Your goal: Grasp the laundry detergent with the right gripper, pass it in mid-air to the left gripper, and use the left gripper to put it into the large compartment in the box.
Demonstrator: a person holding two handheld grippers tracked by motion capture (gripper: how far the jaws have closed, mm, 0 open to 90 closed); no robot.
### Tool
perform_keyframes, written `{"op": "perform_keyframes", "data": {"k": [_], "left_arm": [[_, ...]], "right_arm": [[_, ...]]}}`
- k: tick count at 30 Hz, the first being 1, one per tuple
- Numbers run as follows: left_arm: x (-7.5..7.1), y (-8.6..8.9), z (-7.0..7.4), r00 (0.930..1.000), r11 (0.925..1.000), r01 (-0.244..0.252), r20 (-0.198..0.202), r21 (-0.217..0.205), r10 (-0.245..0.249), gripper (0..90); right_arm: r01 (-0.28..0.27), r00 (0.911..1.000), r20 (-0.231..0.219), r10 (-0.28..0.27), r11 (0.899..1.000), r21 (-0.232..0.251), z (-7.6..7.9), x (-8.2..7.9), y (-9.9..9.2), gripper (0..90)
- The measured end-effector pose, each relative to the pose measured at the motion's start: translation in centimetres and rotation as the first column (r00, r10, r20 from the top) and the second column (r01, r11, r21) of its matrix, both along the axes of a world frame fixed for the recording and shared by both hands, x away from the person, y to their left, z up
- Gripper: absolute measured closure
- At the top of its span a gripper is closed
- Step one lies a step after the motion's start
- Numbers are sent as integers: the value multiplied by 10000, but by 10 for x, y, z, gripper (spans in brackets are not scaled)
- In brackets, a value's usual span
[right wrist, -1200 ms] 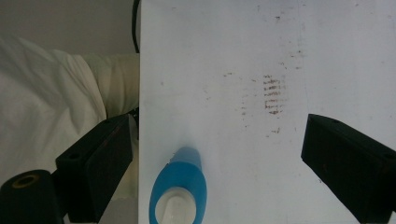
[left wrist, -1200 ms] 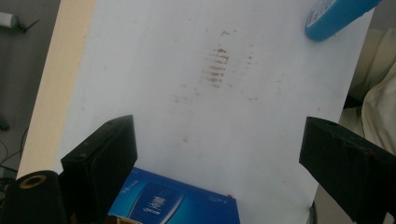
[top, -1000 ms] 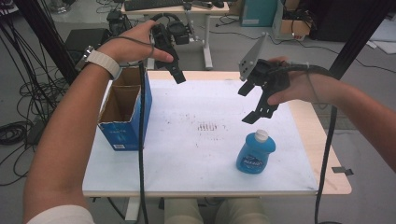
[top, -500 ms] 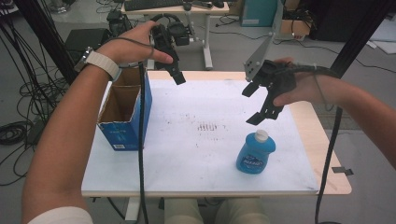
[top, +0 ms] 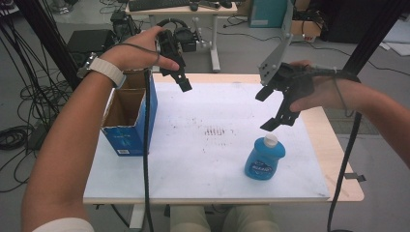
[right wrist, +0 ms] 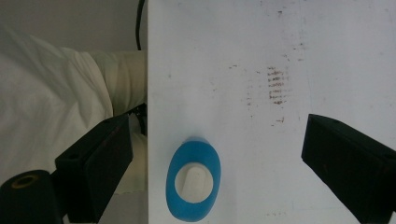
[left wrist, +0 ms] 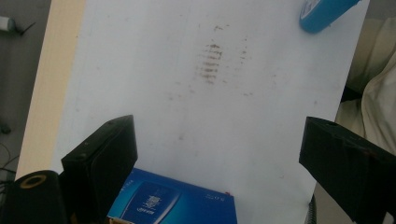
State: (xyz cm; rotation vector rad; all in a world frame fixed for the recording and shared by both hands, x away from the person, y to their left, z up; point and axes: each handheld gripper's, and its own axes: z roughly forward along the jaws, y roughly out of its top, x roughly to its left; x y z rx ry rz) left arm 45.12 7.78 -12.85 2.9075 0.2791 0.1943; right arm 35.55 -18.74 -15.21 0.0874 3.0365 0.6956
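Looking down from the high view, I cannot read the label on the blue bottle; it stands upright on the counter toward its near right part, white cap up. My right gripper hangs above and just behind that bottle, jaws spread wide with nothing between them. In the right gripper view the bottle shows from straight above, white cap in the middle, sitting between the two black jaws but lower than them and touching neither; its bottom edge is cut off by the frame. Pale cloth lies beyond the counter edge there, and I cannot make out what it is.

My left gripper hovers far left of the bottle, over the back of the counter beside the open blue cardboard box, jaws apart and empty. In the left gripper view just one corner of the box shows at the bottom edge, and the bottle is clipped at the top right. A patch of brown smudges marks the counter left of the bottle.

Compared with a second ago, my right gripper has shifted slightly, and now sits closer over the bottle's cap. My left gripper, the box and the bottle have kept their places.
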Motion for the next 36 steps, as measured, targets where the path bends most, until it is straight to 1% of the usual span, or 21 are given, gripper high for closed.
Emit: {"op": "perform_keyframes", "data": {"k": [1, 3, 5, 6, 7, 8, 10, 11, 12, 16, 19, 22, 27, 32, 34, 35, 36], "left_arm": [[0, 0, 0, 10000, 10000, -3, 1, 11, 3, 117], [0, 1, 0, 10000, 10000, -42, 3, 1, 42, 117], [0, 1, 0, 10000, 10000, -39, 23, -25, 39, 117], [0, 1, -1, 10000, 10000, -35, 26, -19, 35, 116], [0, 1, -1, 10000, 10000, -30, 29, -28, 30, 117], [0, 1, -1, 10000, 10000, -30, 29, -28, 30, 117], [-1, 1, -1, 10000, 10000, -27, 32, -46, 27, 116], [-1, 0, -1, 10000, 10000, -30, 31, -46, 30, 116], [-1, 0, -2, 10000, 10000, -60, 0, -21, 60, 116], [-1, -1, -3, 10000, 10000, -26, 34, -20, 26, 116], [-1, -1, -3, 10000, 10000, -55, 21, -45, 55, 116], [-1, -1, -3, 10000, 10000, -66, 31, -38, 66, 117], [-1, -1, -3, 10000, 9999, -88, 31, -55, 88, 117], [-1, -3, -4, 10000, 10000, -37, 35, -46, 37, 118], [-1, -3, -4, 10000, 10000, -24, 39, -48, 24, 118], [-1, -4, -4, 10000, 10000, -31, 36, -57, 31, 118], [-1, -4, -4, 10000, 10000, -31, 36, -57, 31, 118]], "right_arm": [[-125, 9999, 57, 125, 9999, 93, 0, 1, -1, 85], [-97, 9999, 85, 97, 9999, 68, -1, 1, -5, 85], [68, 10000, 32, -68, 10000, 10, -1, -1, -9, 84], [101, 9999, 13, -101, 9999, -2, -1, -2, -11, 82], [-30, 10000, 66, 30, 10000, 76, -2, -1, -12, 81], [119, 9999, -9, -119, 9999, -30, -2, -2, -14, 81], [78, 10000, -6, -78, 10000, 25, -4, -3, -16, 81], [169, 9998, -51, -169, 9999, 9, -4, -4, -17, 80], [116, 9999, -15, -116, 9999, 52, -5, -3, -18, 80], [246, 9997, -25, -246, 9997, 84, -8, -6, -24, 75], [292, 9996, 52, -293, 9995, 100, -10, -8, -29, 63], [285, 9995, 164, -286, 9996, 88, -13, -11, -35, 59], [462, 9988, 147, -465, 9988, 180, -18, -15, -46, 52], [571, 9982, 155, -574, 9982, 172, -24, -18, -55, 52], [437, 9986, 284, -440, 9990, 133, -28, -19, -60, 52], [561, 9982, 205, -564, 9983, 140, -29, -20, -61, 52], [561, 9982, 205, -564, 9983, 140, -29, -20, -61, 52]]}}
